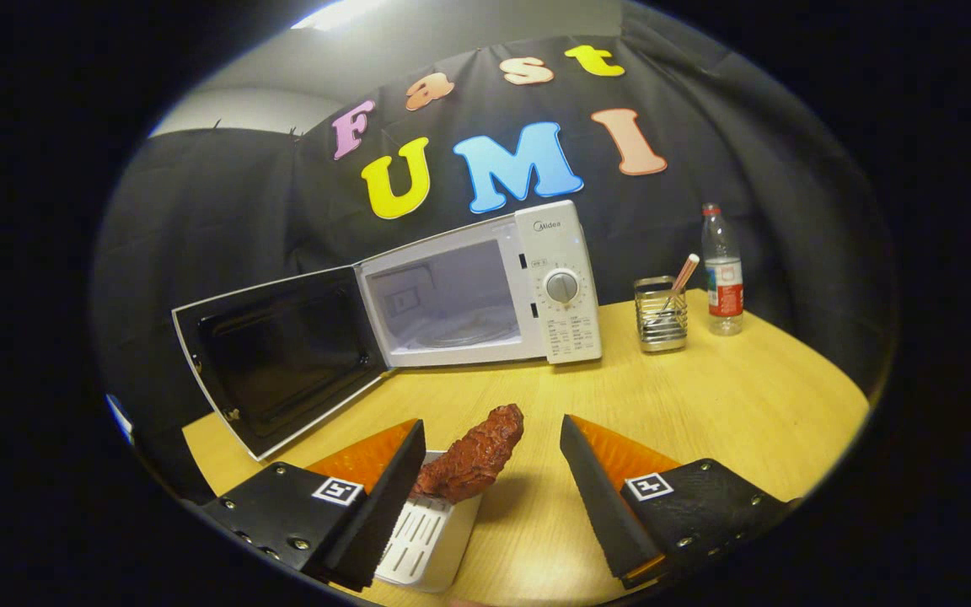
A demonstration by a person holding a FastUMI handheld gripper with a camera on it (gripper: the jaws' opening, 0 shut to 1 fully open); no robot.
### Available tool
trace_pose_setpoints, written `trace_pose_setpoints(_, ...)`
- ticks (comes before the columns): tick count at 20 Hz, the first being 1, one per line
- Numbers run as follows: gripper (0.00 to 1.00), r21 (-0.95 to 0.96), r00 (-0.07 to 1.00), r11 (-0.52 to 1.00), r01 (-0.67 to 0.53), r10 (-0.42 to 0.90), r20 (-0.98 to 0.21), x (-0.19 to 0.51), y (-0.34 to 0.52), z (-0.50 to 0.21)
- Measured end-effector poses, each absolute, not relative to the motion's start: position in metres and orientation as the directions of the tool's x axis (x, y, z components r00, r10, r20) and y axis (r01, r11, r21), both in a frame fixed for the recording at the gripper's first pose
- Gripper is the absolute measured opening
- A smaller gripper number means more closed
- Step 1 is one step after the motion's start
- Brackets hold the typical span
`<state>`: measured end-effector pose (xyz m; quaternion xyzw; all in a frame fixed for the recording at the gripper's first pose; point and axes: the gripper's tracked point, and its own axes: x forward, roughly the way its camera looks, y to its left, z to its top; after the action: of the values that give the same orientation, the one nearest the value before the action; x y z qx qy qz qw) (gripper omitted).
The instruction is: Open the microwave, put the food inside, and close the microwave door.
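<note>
Gripper view: the gripper (492, 434) is spread wide, holding nothing, with the brown piece of food (473, 455) between its fingers on a white slotted tray (426, 539), and the microwave (485, 291) beyond on the wooden table (705, 405), door (279, 358) swung open left.

Your gripper (492, 434), fingers spread wide, has bare table (705, 396) ahead to the microwave (485, 291). Door (283, 354) swung wide left of it, cavity unblocked. Food (473, 459) on white tray (426, 531) sits btwn fingers. Holder (661, 316) & bottle (722, 270) stand right of microwave.
</note>
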<state>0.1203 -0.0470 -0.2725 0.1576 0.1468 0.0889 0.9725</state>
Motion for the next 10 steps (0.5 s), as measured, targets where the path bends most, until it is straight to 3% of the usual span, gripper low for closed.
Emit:
trace_pose_setpoints(2,0.86,0.388,0.931,0.911,-0.140,0.255,-0.263,0.128,-0.038,-0.277)
trace_pose_setpoints(5,0.86,0.467,0.904,0.872,-0.146,0.310,-0.296,0.137,-0.029,-0.293)
trace_pose_setpoints(6,0.81,0.497,0.901,0.859,-0.122,0.306,-0.308,0.139,-0.030,-0.295)
trace_pose_setpoints(7,0.55,0.522,0.899,0.847,-0.099,0.301,-0.318,0.141,-0.034,-0.296)
trace_pose_setpoints(10,0.22,0.663,0.876,0.737,-0.130,0.399,-0.271,0.137,-0.020,-0.286)
